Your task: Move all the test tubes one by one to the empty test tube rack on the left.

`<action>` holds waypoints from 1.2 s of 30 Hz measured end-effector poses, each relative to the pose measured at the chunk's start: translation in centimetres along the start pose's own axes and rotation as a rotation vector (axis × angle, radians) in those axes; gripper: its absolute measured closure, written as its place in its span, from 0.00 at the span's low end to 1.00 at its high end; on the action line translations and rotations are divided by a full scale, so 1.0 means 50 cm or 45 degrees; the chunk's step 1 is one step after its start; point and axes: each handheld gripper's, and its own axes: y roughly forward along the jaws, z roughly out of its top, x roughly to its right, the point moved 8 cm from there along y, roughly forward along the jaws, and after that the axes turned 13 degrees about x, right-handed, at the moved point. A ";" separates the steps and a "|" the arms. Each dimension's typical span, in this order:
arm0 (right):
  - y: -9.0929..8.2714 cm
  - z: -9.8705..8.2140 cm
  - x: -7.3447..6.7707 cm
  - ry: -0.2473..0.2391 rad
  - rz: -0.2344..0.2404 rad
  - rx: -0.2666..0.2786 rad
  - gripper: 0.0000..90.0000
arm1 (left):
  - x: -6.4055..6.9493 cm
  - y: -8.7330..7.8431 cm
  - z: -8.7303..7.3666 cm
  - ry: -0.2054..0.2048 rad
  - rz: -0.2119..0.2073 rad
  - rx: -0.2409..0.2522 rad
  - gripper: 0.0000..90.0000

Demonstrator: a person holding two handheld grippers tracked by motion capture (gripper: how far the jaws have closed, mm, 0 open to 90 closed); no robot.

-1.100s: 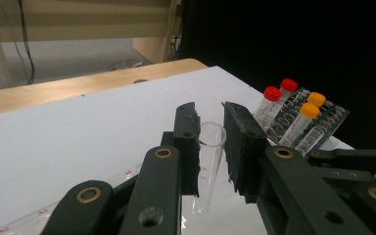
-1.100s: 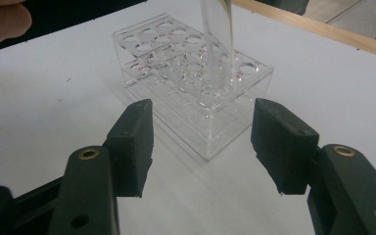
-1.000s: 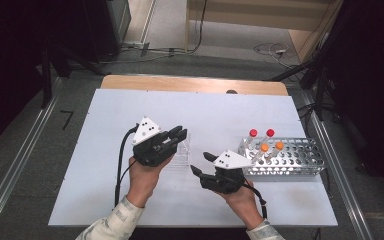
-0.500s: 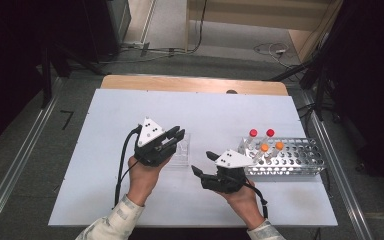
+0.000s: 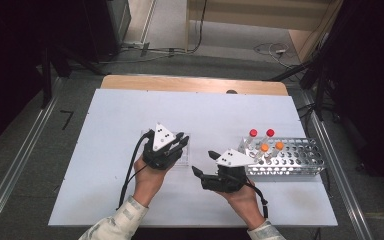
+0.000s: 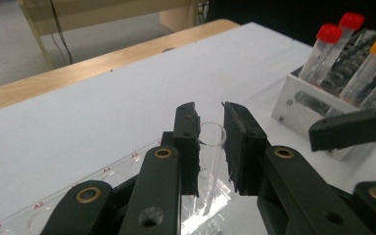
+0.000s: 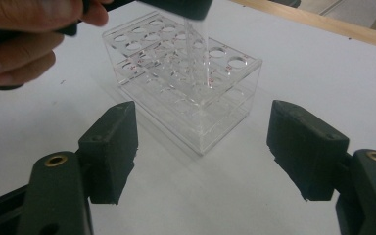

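A white counter (image 5: 130, 115) with a wooden far edge is standing on grey carpet (image 5: 25, 165). Metal rails (image 5: 10, 175) are running along both sides, cables (image 5: 267, 48) are lying on the floor, and dark curtains (image 5: 375, 75) are hanging around.

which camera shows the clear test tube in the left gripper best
The left gripper view: the clear test tube sits close up, open-mouthed, between the left hand-held gripper. The right gripper view shows it faintly entering the clear rack; in the high view it's indistinguishable.
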 end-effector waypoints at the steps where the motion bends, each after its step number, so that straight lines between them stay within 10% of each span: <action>1: 0.000 0.000 0.000 -0.003 -0.001 0.001 0.29 | 0.001 0.004 -0.008 0.005 0.001 -0.015 0.86; 14: -0.003 -0.002 0.004 0.005 -0.008 0.000 0.29 | 0.006 0.019 -0.048 -0.010 -0.003 -0.073 0.83; 28: -0.047 0.011 0.019 0.030 -0.026 0.046 0.29 | -0.003 -0.008 -0.025 -0.165 0.007 -0.024 0.34; 36: -0.099 -0.003 0.049 0.040 -0.077 0.050 0.30 | -0.019 -0.033 -0.014 -0.178 0.038 0.004 0.29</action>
